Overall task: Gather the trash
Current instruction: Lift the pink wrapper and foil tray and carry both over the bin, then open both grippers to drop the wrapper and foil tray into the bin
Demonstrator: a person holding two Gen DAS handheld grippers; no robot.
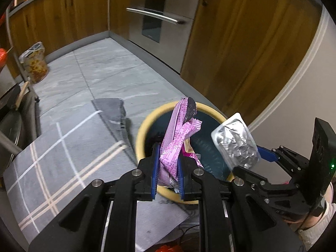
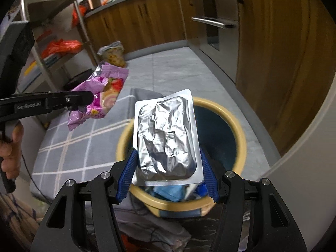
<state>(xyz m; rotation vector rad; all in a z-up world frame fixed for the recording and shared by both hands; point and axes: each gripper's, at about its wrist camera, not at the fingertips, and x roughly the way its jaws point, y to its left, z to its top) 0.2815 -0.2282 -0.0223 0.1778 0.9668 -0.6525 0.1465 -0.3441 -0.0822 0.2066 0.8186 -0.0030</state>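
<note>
From the left wrist we see our left tool (image 1: 168,168) clamped on a pink wrapper (image 1: 178,134), which stands up between its blue pads over the near rim of the yellow-rimmed bin (image 1: 145,126) on the floor. Just beside it to the right, the right tool (image 1: 258,157) grips a foil pack (image 1: 235,142).

From the right wrist, our right tool (image 2: 168,174) pinches the foil pack (image 2: 166,138) by its side edges above the bin (image 2: 241,134); the pink wrapper (image 2: 100,96) hangs in the left tool (image 2: 84,99), left of the bin.
</note>
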